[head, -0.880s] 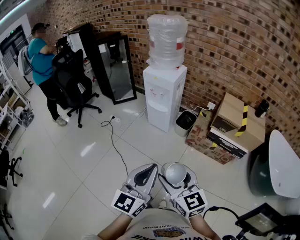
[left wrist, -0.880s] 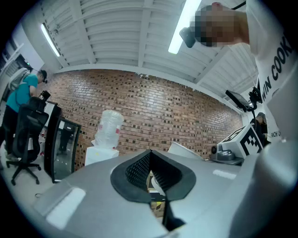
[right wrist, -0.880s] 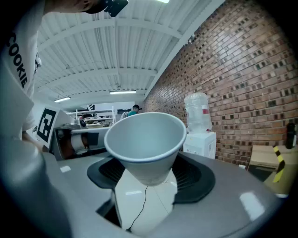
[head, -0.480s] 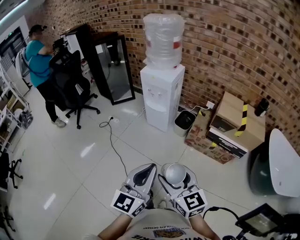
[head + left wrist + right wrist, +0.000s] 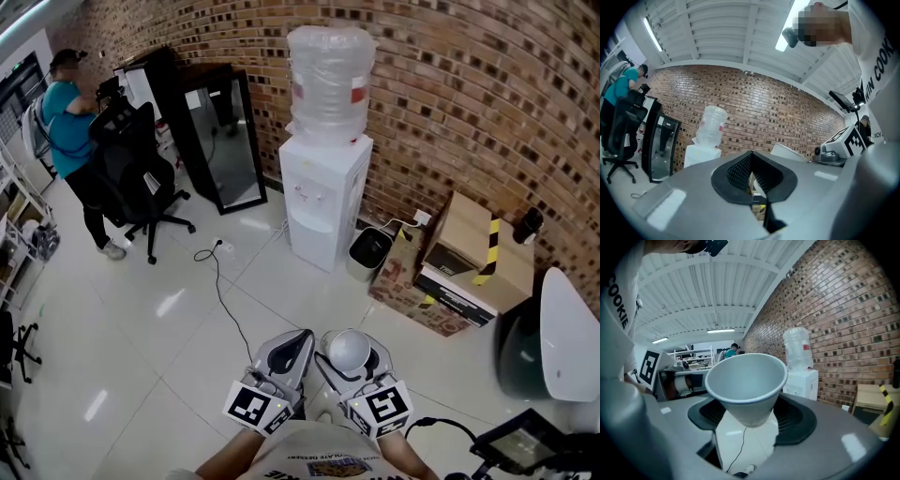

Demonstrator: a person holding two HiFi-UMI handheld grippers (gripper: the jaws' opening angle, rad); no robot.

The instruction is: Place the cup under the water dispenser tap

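Note:
A white water dispenser (image 5: 322,192) with a clear bottle (image 5: 327,82) on top stands against the brick wall, its taps (image 5: 310,194) above a recess. It is several steps ahead of me. My right gripper (image 5: 350,354) is shut on a white paper cup (image 5: 348,348), held upright low in the head view. In the right gripper view the cup (image 5: 745,376) sits between the black pads (image 5: 794,418), with the dispenser (image 5: 803,380) beyond it. My left gripper (image 5: 302,337) is beside it, shut and holding nothing. The left gripper view shows the dispenser (image 5: 699,154) far off.
A black bin (image 5: 367,250) and cardboard boxes (image 5: 461,264) stand right of the dispenser. A black cable (image 5: 221,286) trails across the white floor. A black-framed glass panel (image 5: 221,141), an office chair (image 5: 142,178) and a person (image 5: 68,127) are at the left.
The dispenser looks slightly larger and nearer. Both grippers keep their place at the bottom of the head view, the cup still held.

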